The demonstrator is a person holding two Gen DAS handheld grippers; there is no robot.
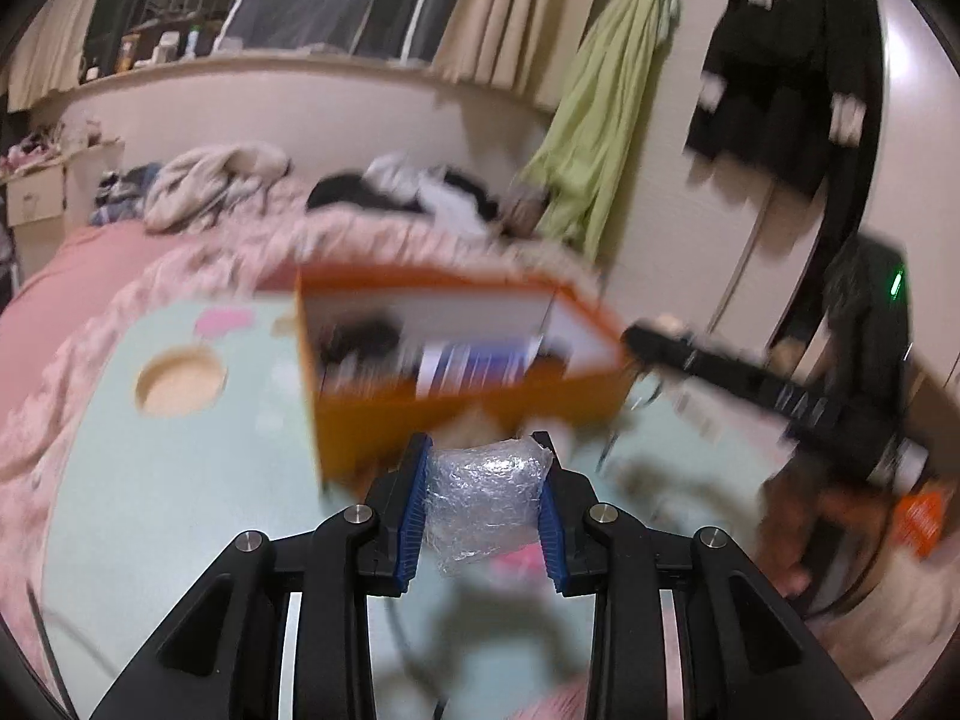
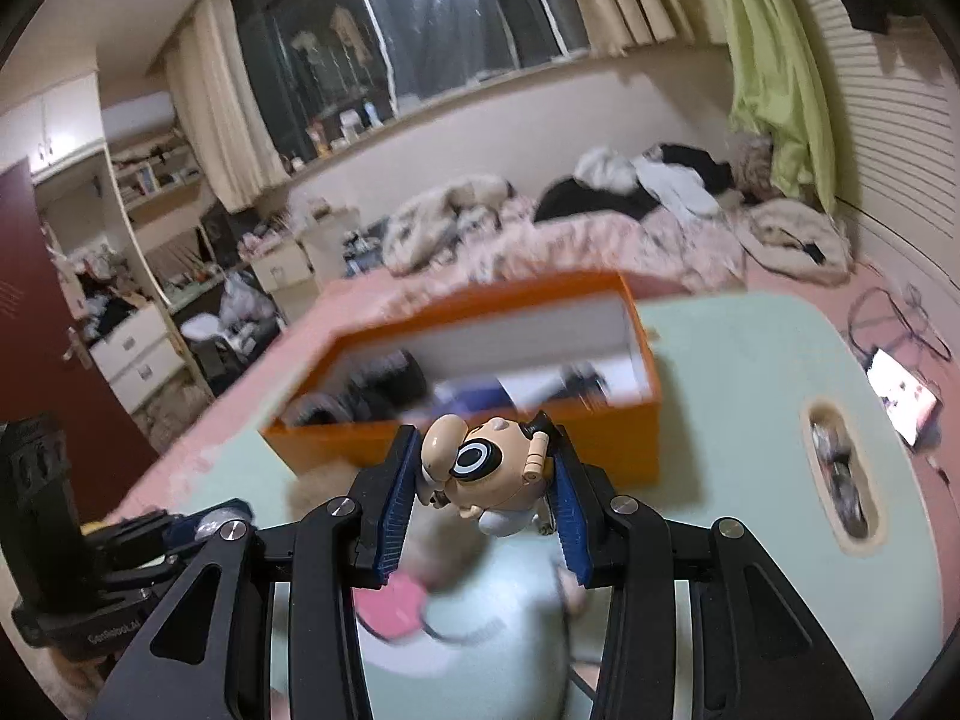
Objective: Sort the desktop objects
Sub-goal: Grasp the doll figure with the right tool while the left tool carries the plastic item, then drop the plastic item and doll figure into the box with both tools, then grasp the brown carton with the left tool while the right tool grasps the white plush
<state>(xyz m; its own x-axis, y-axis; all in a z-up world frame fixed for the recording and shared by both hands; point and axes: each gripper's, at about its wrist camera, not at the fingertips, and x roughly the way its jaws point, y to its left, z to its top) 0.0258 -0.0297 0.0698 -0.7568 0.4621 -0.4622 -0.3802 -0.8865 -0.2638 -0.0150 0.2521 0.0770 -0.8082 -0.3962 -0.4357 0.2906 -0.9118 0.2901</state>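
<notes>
Left claw (image 1: 485, 468) clamped on bubble-wrapped bundle (image 1: 483, 507), right claw (image 2: 483, 468) gripping cartoon figurine (image 2: 486, 477), orange box (image 2: 480, 372) at twelve o'clock, pale green desk (image 2: 738, 420) open toward three o'clock.

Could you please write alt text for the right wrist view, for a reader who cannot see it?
The right gripper is shut on a small cartoon figure, held above a pale green table. Just beyond it stands an open orange box with dark items inside. Behind is a cluttered bedroom, with a pink bed piled with clothes.
</notes>
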